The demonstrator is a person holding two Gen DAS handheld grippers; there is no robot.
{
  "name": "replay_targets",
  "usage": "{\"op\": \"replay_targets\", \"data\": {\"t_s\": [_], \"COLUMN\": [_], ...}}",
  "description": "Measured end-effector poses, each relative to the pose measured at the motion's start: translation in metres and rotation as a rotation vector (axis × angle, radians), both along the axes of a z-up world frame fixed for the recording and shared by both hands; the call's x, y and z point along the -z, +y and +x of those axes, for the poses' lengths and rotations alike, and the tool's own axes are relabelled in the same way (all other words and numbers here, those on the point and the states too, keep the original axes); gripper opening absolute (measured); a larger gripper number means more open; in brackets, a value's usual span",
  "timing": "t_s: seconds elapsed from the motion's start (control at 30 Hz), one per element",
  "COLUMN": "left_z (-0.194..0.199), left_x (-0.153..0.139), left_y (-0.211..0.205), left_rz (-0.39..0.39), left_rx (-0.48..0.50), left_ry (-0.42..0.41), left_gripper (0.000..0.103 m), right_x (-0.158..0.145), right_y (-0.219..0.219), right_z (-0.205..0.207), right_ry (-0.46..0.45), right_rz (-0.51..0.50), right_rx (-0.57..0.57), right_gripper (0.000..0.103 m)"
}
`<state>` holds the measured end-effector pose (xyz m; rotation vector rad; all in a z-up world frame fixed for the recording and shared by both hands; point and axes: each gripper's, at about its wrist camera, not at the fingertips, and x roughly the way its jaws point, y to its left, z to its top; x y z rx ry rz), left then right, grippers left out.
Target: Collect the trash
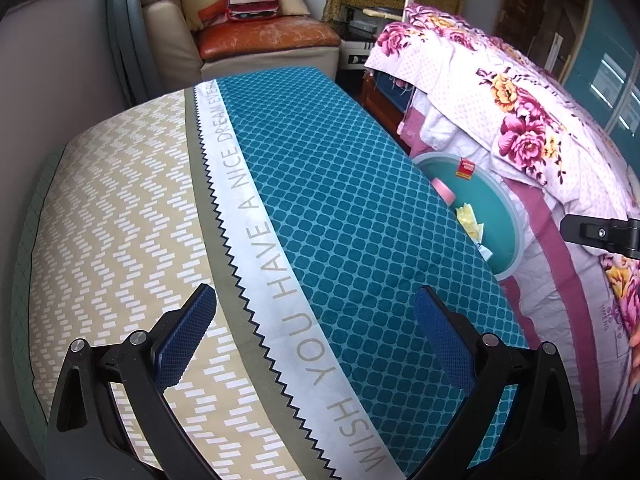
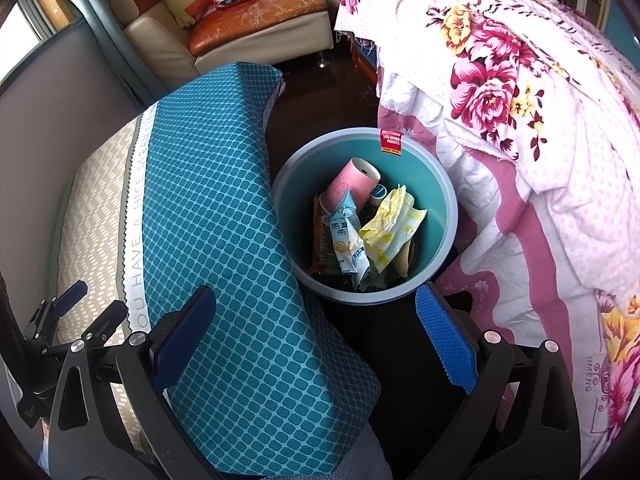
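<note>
A teal bin with a grey rim [image 2: 448, 216] stands on the dark floor between a patterned mattress and a bed. It holds a pink paper roll [image 2: 352, 182], a yellow-white crumpled tissue [image 2: 394, 226], a blue-white snack wrapper [image 2: 346, 240] and other wrappers. My right gripper [image 2: 316, 334] is open and empty, just above and in front of the bin. My left gripper [image 1: 314, 328] is open and empty over the mattress; the bin [image 1: 516, 220] lies to its right, half hidden by the mattress edge.
The teal and beige mattress [image 1: 340, 200] fills the left side. A floral pink quilt [image 2: 520, 100] hangs off the bed on the right. A sofa [image 2: 256, 12] with a Hennessy bag stands at the back. The right gripper's body [image 1: 604, 236] shows at the left wrist view's right edge.
</note>
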<state>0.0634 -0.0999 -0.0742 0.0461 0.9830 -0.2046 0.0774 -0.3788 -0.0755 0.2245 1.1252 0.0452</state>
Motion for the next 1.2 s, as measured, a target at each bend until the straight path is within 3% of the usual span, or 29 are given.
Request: {"op": "replay_targets", "data": {"t_s": [1.2], "left_z": [-0.005], "left_x": [-0.007], "left_y": [0.023], "left_rz": [-0.013], "left_rx": [-0.024], "left_ry": [0.001], "left_gripper": [0.099], "right_x": [-0.02], "right_y": [0.01], "right_z": [-0.001], "right_ry": [-0.03], "right_rz": [-0.016], "right_rx": [-0.018], "right_gripper": [0.096]}}
